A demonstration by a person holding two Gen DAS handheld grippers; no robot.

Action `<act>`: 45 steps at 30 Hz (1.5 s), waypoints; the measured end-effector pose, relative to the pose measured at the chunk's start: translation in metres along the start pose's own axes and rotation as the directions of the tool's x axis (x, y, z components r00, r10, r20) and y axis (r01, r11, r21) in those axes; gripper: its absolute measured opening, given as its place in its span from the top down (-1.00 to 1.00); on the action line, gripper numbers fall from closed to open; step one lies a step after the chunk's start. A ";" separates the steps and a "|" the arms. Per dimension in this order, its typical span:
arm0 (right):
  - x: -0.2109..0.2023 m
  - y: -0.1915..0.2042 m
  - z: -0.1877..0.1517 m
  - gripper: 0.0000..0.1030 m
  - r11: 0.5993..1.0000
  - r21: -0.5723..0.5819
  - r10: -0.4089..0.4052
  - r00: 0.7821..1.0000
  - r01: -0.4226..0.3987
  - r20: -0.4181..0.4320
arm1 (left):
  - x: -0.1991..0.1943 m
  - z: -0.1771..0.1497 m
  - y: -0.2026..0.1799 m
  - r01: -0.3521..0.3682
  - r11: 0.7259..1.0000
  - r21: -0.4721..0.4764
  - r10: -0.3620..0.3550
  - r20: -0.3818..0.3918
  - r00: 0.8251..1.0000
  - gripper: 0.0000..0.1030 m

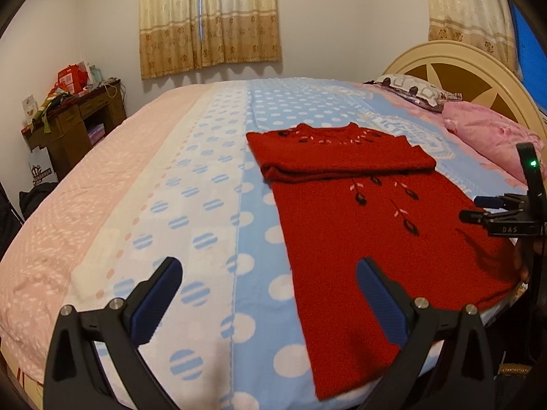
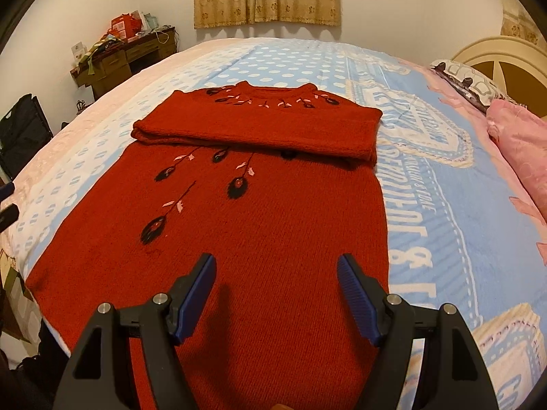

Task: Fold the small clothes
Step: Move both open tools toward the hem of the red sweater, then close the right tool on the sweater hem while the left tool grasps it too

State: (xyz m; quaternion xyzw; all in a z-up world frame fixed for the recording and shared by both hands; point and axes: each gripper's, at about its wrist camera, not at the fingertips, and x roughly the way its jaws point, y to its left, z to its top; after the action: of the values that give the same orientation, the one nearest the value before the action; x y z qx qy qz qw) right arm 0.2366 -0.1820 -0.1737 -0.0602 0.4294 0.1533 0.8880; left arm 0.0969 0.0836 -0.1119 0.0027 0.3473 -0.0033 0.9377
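A red knit sweater with black and pink flower embroidery lies flat on the bed, collar at the far end. Its sleeves are folded across the chest as a thick band. My left gripper is open and empty, hovering over the sweater's left edge near the hem, one finger over the blanket and the other over the knit. My right gripper is open and empty above the lower body of the sweater. It also shows in the left wrist view as the right gripper at the sweater's right side.
The bed is covered by a blue polka-dot blanket with a pink section on the left. Pink pillows and a cream headboard lie to the right. A cluttered wooden desk stands by the far left wall.
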 end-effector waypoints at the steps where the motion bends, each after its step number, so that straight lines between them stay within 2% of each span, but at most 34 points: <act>1: -0.002 0.000 -0.002 -0.43 1.000 0.003 0.004 1.000 -0.004 0.000 | 0.000 -0.002 0.000 0.000 1.000 0.000 0.000 -0.003 1.000 -1.00; 7: -0.012 0.008 -0.015 -0.43 1.000 -0.005 0.011 1.000 -0.011 -0.004 | 0.000 -0.010 -0.003 0.010 1.000 -0.013 -0.010 -0.019 1.000 -1.00; 16: -0.030 0.015 -0.036 -0.44 1.000 -0.016 0.008 1.000 -0.008 -0.012 | 0.008 -0.031 -0.020 0.066 0.998 -0.004 -0.066 -0.075 0.995 -1.00; 24: -0.046 0.010 -0.061 -0.43 1.000 -0.008 0.003 0.999 -0.004 -0.035 | 0.016 -0.043 -0.028 0.111 0.994 -0.020 -0.113 -0.124 0.986 -1.00; 27: -0.058 -0.002 -0.072 -0.43 1.000 0.021 -0.020 0.999 0.020 -0.035 | 0.022 -0.049 -0.026 0.143 0.988 -0.059 -0.151 -0.158 0.976 -0.98; 30: -0.069 -0.017 -0.081 -0.43 0.997 0.063 -0.044 0.998 0.047 -0.040 | 0.027 -0.052 -0.025 0.172 0.981 -0.092 -0.186 -0.180 0.966 -0.85; 35: -0.076 -0.036 -0.096 -0.43 0.990 0.143 -0.011 0.998 0.020 -0.061 | 0.021 -0.053 -0.029 0.190 0.978 -0.084 -0.202 -0.172 0.964 -0.69; 39: -0.079 -0.037 -0.101 -0.43 0.987 0.158 0.019 0.998 -0.011 -0.054 | 0.018 -0.055 -0.030 0.201 0.976 -0.082 -0.212 -0.175 0.961 -0.56; 41: -0.080 -0.036 -0.103 -0.38 0.985 0.171 0.044 0.998 -0.035 -0.052 | 0.017 -0.055 -0.031 0.207 0.975 -0.081 -0.218 -0.177 0.960 -0.38; 45: -0.080 -0.031 -0.107 -0.16 0.984 0.168 0.070 0.996 -0.059 -0.058 | 0.013 -0.057 -0.032 0.226 0.970 -0.086 -0.239 -0.187 0.953 -0.25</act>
State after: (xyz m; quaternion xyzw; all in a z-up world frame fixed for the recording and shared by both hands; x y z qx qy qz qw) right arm 0.1204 -0.2545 -0.1792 0.0232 0.4702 0.1438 0.8704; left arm 0.0692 0.0520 -0.1639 -0.0678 0.4358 -0.1023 0.8917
